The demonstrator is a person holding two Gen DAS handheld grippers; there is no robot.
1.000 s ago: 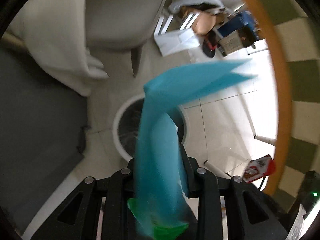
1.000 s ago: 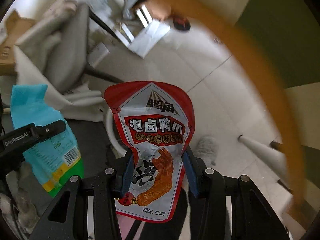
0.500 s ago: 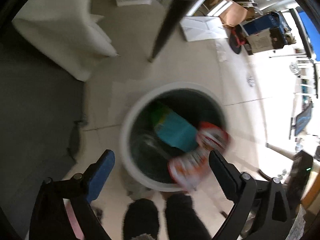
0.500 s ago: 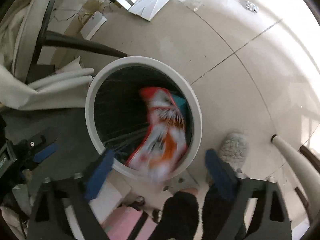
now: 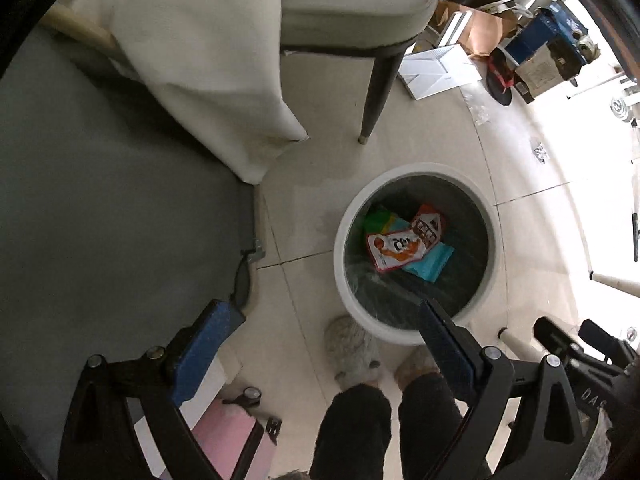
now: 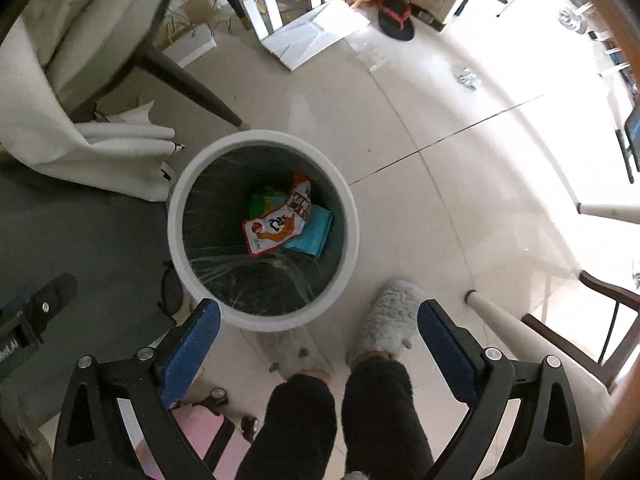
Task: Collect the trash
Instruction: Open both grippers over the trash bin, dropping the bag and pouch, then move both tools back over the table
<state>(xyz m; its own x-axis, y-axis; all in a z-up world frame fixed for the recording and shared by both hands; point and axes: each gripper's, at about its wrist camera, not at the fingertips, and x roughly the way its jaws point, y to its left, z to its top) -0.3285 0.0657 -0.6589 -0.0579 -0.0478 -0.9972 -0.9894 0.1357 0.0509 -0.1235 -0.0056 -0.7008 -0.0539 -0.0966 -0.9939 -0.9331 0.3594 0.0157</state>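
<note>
A round white trash bin with a dark liner stands on the tiled floor; it also shows in the right wrist view. Inside lie a red and white snack packet and under it a blue and green packet; both show in the right wrist view as well, the red one on the blue one. My left gripper is open and empty above the bin's near edge. My right gripper is open and empty above the bin.
A chair with dark legs and white cloth stands behind the bin. The person's legs and grey slippers are just in front of it. A pink case is below left. Boxes and papers lie further back.
A second ago each gripper was shut on a packet, left on the blue one, right on the red one. Both opened, the packets fell into the bin and now lie still there.
</note>
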